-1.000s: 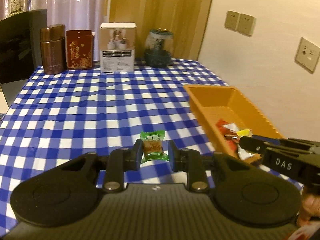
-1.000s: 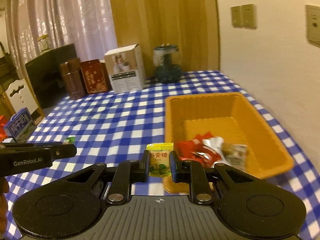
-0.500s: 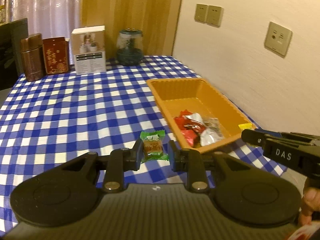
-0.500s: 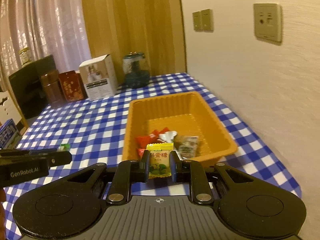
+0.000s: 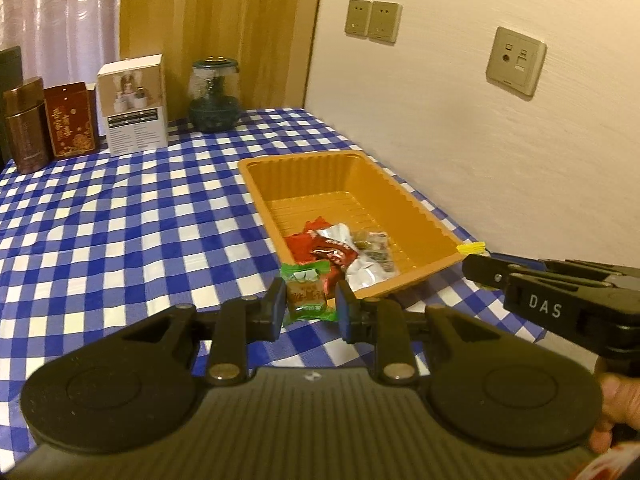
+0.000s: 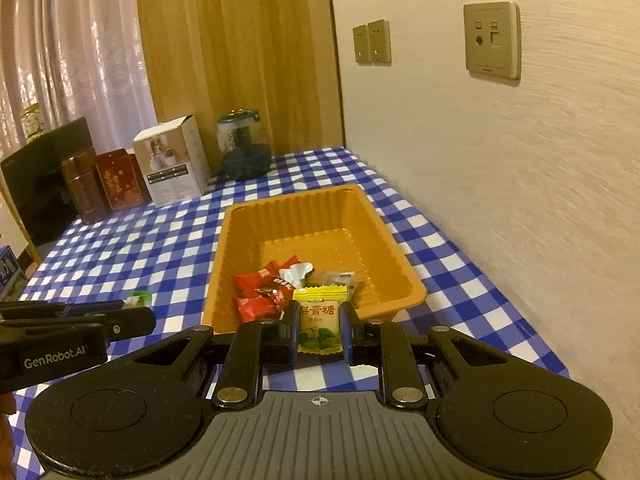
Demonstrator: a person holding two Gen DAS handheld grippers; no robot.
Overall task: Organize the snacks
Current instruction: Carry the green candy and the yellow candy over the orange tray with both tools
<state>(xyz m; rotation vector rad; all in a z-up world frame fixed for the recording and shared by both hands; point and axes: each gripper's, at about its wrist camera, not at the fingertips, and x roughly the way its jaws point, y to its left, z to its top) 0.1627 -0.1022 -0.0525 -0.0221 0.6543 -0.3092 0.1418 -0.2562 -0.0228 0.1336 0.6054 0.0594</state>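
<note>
Over the orange tray's [image 6: 404,280] near end, the left gripper [image 5: 307,304] clamps a green candy [image 5: 306,294] and the right gripper [image 6: 320,330] a yellow candy [image 6: 320,320].

I see my counter [image 5: 120,208] in blue checks: an orange tray [image 5: 416,216] along its wall edge, while a tin [image 5: 24,128], two boxes [image 5: 136,108] and a jar [image 5: 214,96] line the far edge.

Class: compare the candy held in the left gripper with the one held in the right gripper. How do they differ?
The green candy has a green wrapper with a brown panel; the yellow candy has a yellow wrapper with a pale label and green fruit picture. Left gripper holds green, right gripper yellow. Both are upright, clamped near the orange tray.
</note>
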